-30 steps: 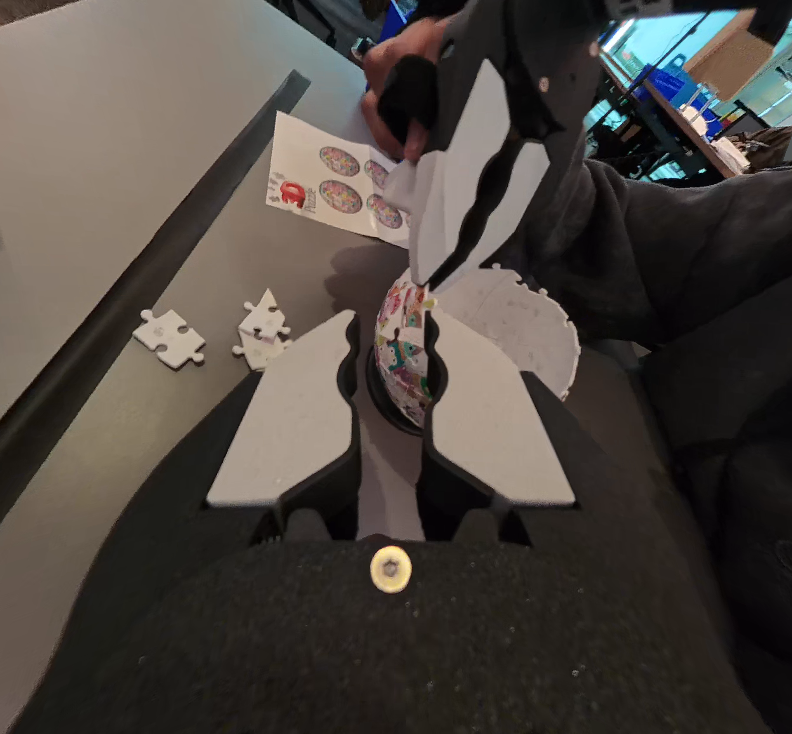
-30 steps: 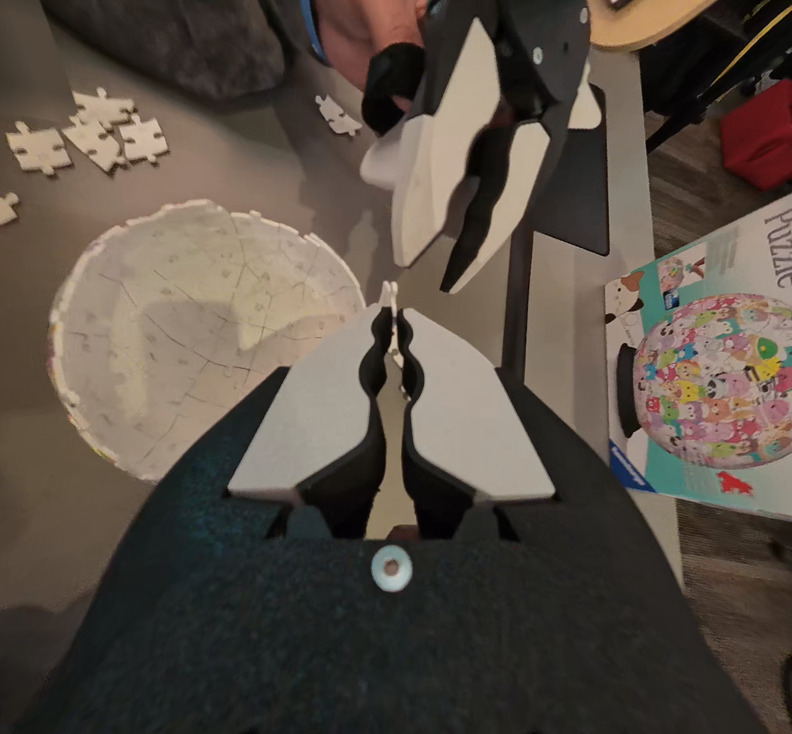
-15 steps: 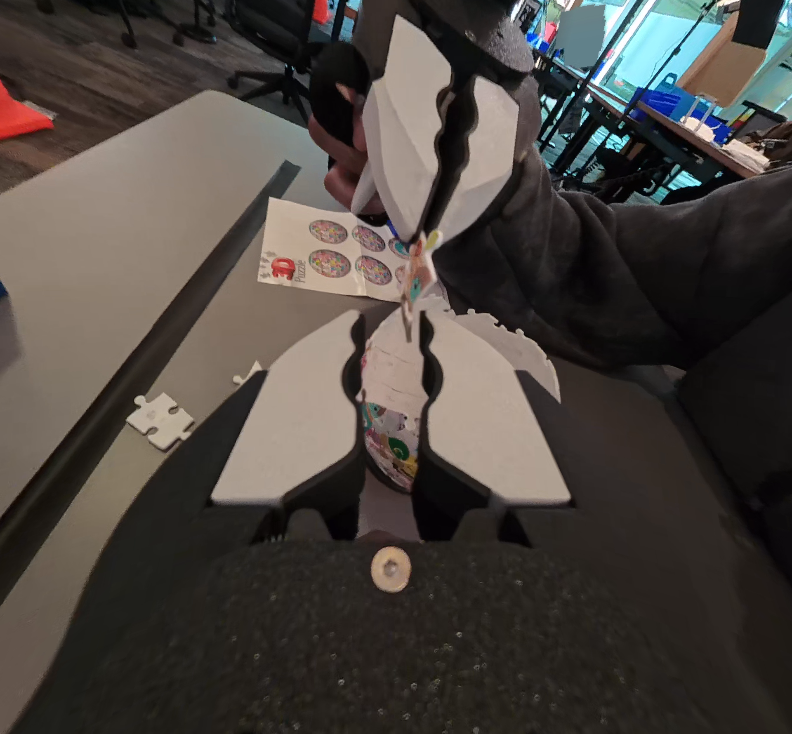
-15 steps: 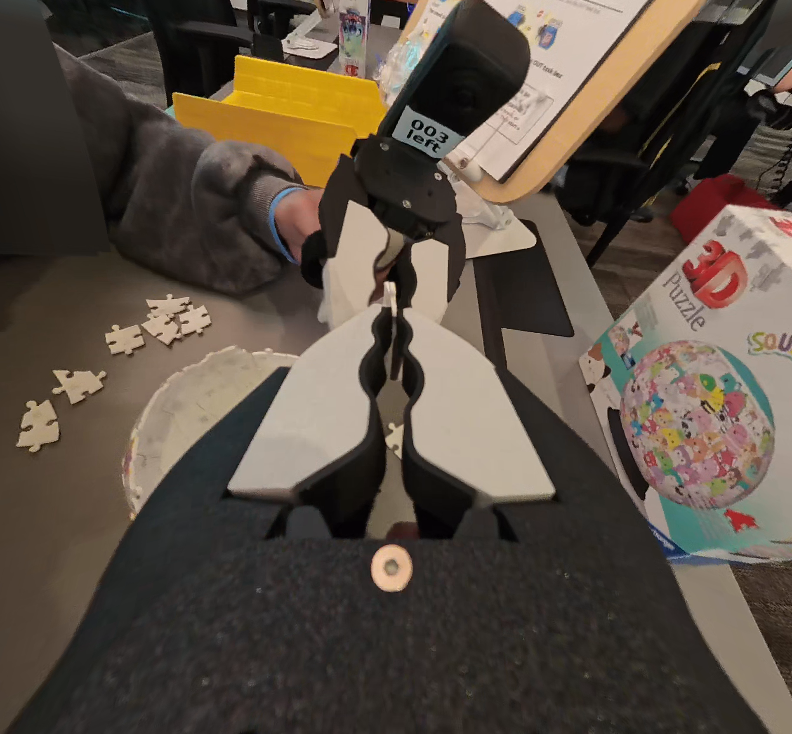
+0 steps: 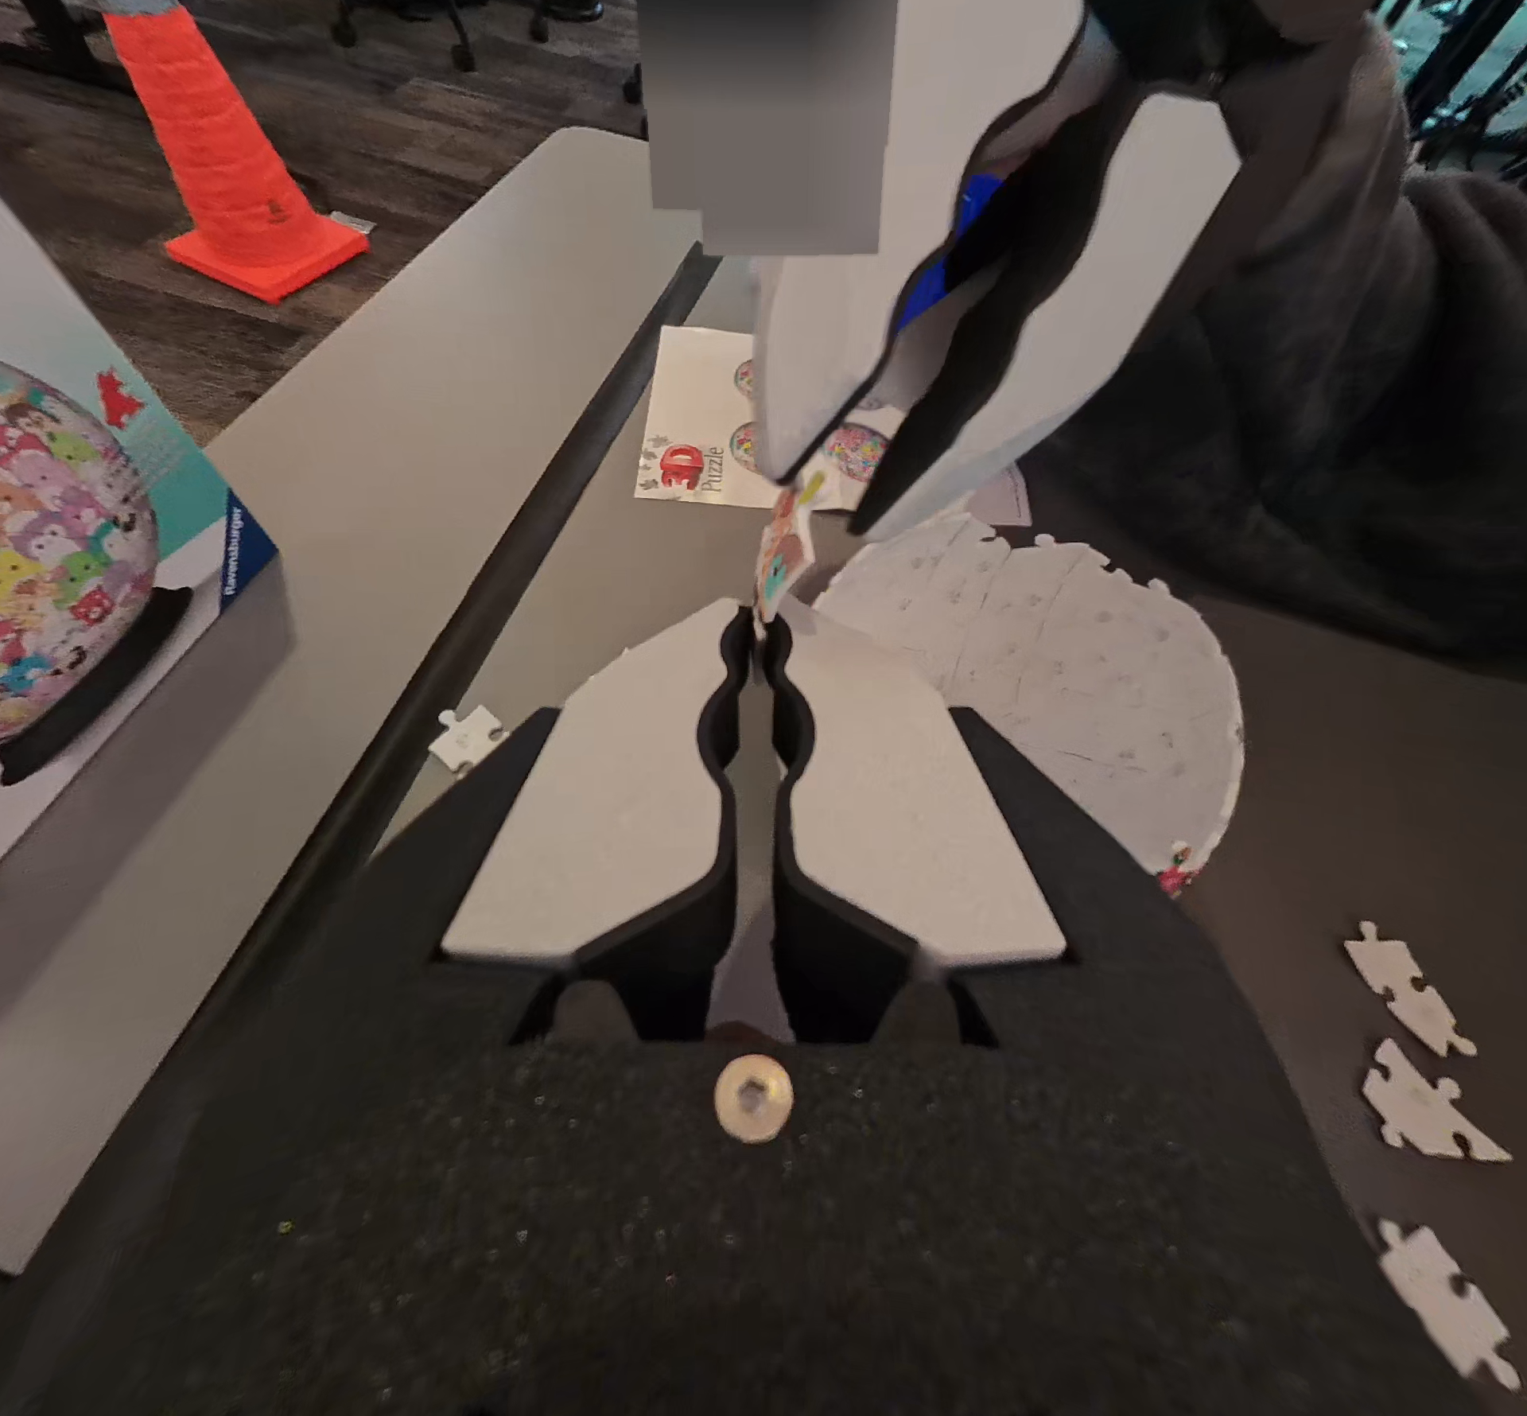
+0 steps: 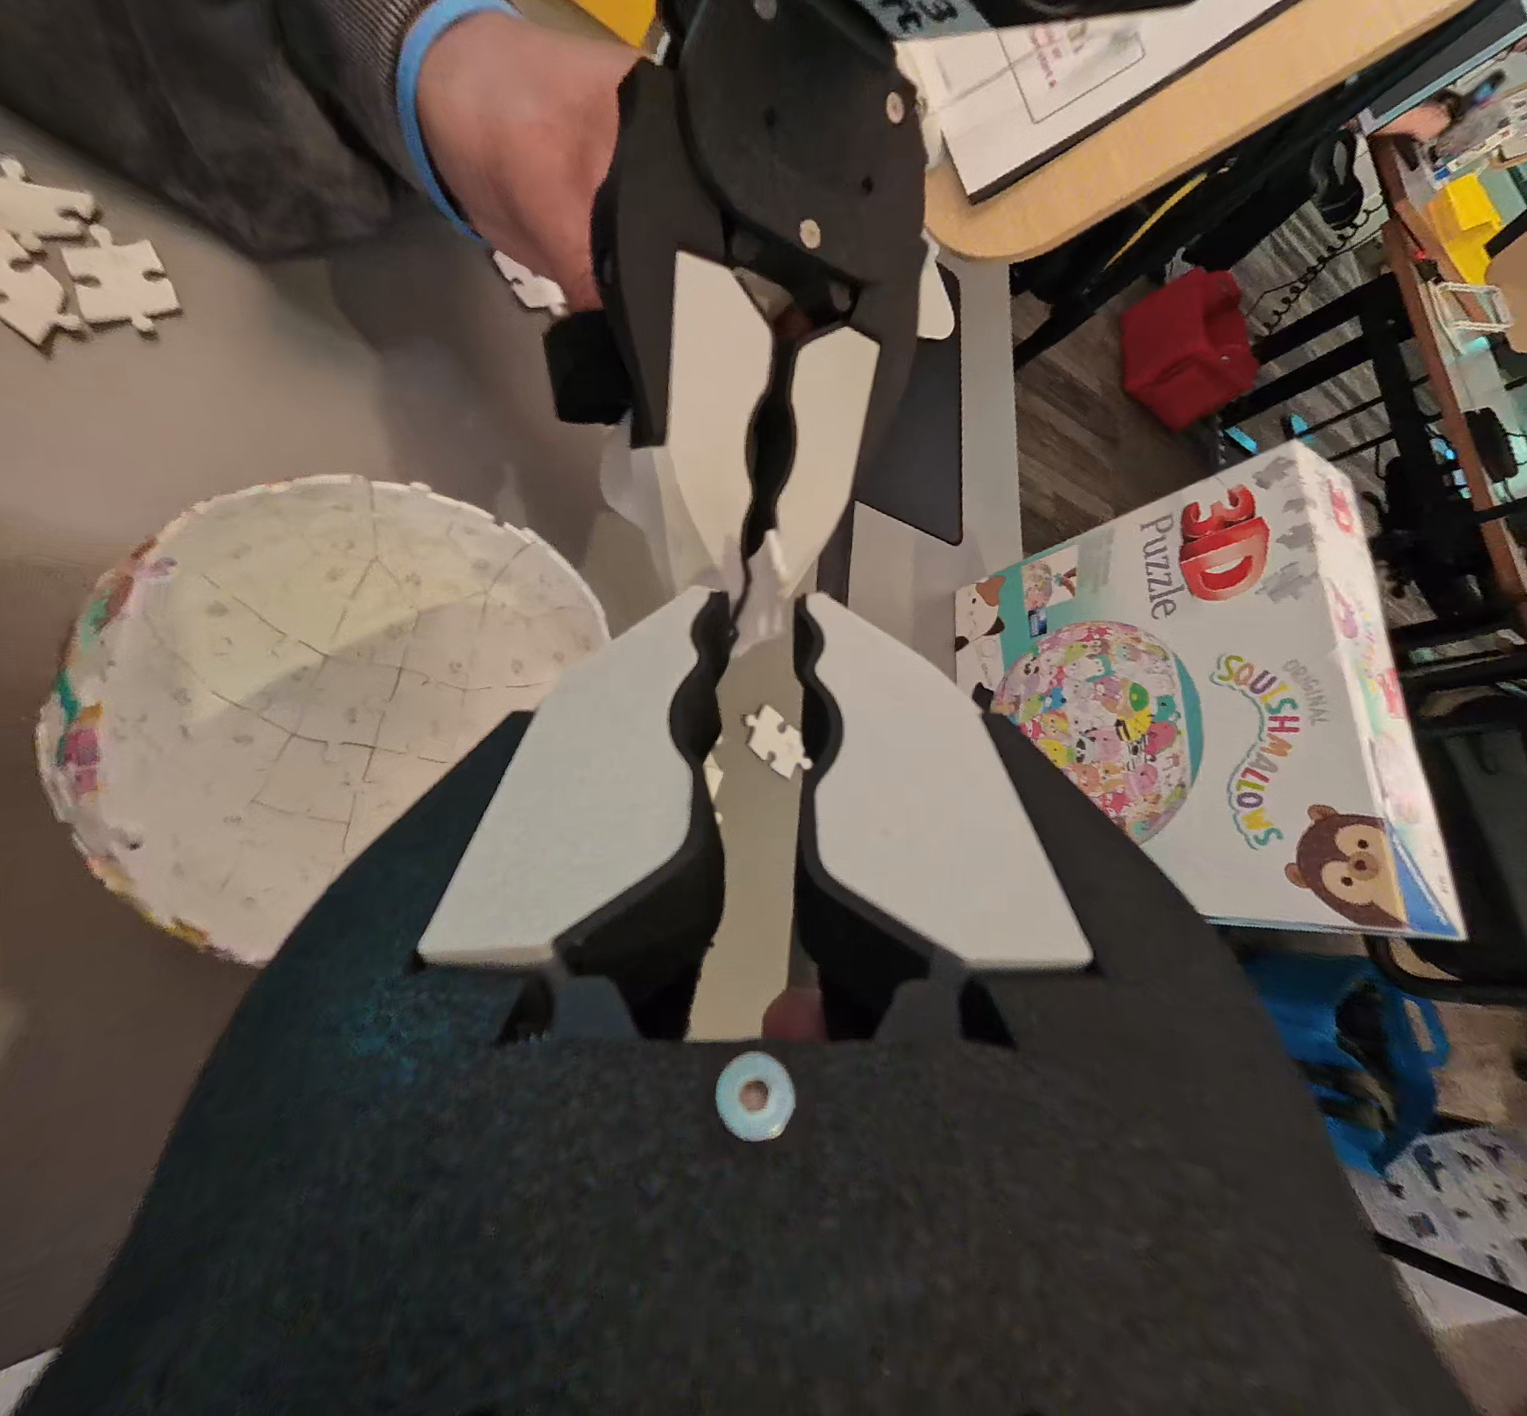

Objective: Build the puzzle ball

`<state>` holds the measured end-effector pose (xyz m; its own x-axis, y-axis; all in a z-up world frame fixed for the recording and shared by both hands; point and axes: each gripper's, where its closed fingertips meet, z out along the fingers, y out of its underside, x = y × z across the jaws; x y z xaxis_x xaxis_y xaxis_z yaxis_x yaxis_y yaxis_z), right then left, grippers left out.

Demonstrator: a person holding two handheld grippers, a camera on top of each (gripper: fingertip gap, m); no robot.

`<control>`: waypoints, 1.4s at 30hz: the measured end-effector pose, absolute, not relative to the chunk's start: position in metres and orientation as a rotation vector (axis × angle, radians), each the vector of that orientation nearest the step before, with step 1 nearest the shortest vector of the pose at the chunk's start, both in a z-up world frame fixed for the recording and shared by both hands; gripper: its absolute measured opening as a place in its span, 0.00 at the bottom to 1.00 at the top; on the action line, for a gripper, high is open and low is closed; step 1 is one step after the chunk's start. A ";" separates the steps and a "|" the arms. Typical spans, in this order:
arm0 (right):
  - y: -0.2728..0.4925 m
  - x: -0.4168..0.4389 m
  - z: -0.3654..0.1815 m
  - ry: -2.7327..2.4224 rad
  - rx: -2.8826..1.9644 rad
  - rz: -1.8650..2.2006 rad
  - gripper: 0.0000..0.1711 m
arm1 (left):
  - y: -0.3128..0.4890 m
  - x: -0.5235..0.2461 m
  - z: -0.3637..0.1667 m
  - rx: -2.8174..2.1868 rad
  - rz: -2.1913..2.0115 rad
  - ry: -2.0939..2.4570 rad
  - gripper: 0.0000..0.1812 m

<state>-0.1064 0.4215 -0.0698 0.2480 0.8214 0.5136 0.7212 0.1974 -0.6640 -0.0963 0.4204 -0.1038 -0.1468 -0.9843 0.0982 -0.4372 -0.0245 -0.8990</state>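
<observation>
1. You are closing the left gripper and easing the right gripper apart. Half a second ago the right one was pinching the puzzle piece and the left one was standing wider.
2. You are now gripping the lower end of that piece with the left gripper. Its fingers are nearly together, with only a thin slit between the tips.
3. You are holding the right gripper with a clear gap between its fingers. In the right wrist view the piece's white back is showing in that gap near the tips. Whether it is still touching one finger, I cannot tell.
4. You are keeping the two grippers tip to tip above the grey table, with the piece standing on edge between them. Its colourful face is showing in the left wrist view.
5. You are working just beside the half-built ball. It is lying on the table as an open bowl with its white inside facing up and its printed side at the rim.
6. Your hand, coming out of a grey sleeve, is holding the left gripper.
7. You are leaving loose pieces white side up on the table, well apart from the half ball. One more single piece is lying below the right gripper's fingers.
8. You are working with the puzzle box resting nearby on the paler table. A printed leaflet is lying beyond the grippers, and an orange cone is standing on the floor.
</observation>
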 end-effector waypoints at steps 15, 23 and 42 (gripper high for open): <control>0.409 -0.104 -0.087 -1.667 -1.664 -0.189 0.01 | 0.440 -0.108 -0.120 -1.672 -1.497 1.556 0.12; 0.406 -0.104 -0.120 -1.788 -1.745 -0.262 0.01 | 0.426 -0.100 -0.180 -1.823 -1.388 1.751 0.04; 0.391 -0.114 -0.114 -1.813 -1.799 -0.291 0.01 | 0.420 -0.090 -0.190 -1.848 -1.363 1.770 0.05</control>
<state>-0.1139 0.3910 -0.1135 0.0601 0.8478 0.5270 0.9700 0.0750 -0.2313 -0.0901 0.4203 -0.1899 -0.1705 -0.8796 0.4441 -0.6540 -0.2361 -0.7187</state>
